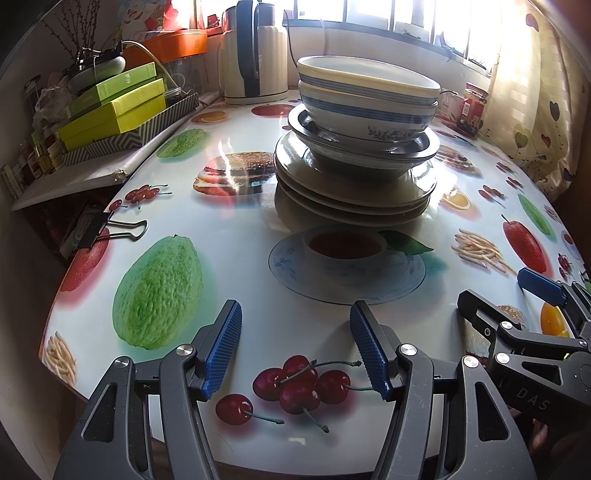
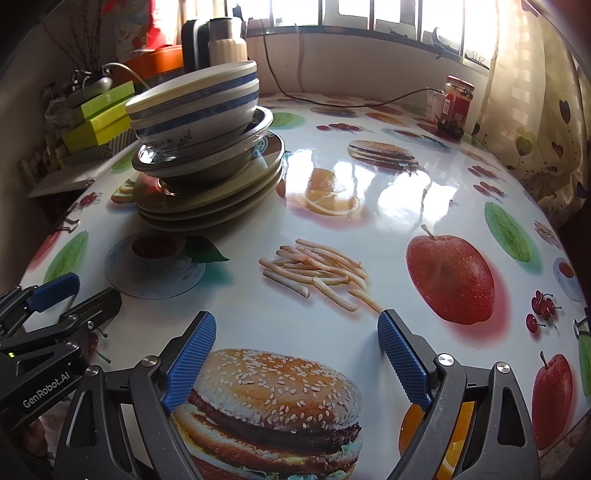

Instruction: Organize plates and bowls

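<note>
Both left gripper and right gripper spread, empty, near counter edge; stacked bowls on plates far, kettle behind.

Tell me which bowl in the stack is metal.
The metal bowl under the two blue-striped ceramic bowls, resting on the plates; it alone is shiny grey, without stripes.

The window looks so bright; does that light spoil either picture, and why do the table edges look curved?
Left wrist view: window washed out, glare streak on the table. Right wrist view: white glare patches on the table. Both bend edges, being fisheye; the bowls stay sharp.
</note>
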The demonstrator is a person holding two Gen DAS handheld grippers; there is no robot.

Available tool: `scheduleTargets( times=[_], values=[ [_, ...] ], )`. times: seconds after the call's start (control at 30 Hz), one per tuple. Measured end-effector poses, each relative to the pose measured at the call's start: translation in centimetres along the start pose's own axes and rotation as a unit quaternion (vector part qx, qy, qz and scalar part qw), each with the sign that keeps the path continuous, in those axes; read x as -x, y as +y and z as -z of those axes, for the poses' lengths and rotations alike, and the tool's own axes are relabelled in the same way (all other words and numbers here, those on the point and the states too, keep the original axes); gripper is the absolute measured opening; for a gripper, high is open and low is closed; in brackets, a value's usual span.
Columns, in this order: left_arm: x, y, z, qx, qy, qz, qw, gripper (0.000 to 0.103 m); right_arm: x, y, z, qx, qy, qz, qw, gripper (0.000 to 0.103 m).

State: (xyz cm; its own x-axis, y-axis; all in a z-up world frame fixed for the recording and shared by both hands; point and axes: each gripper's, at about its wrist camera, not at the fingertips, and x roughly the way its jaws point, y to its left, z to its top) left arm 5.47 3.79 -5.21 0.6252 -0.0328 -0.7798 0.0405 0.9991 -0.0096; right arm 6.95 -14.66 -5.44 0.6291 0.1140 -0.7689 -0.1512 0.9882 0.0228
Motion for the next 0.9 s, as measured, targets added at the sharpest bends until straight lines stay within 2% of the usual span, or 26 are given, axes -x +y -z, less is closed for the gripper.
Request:
scheduleTargets(
  times=[0.9],
  values=[
    [0.01,0.00,0.00,0.000,0.000,0.000,1.0000,0.062,0.00,0.11,0.06,0.000,-0.001,0.001,1.000,0.091]
  ],
)
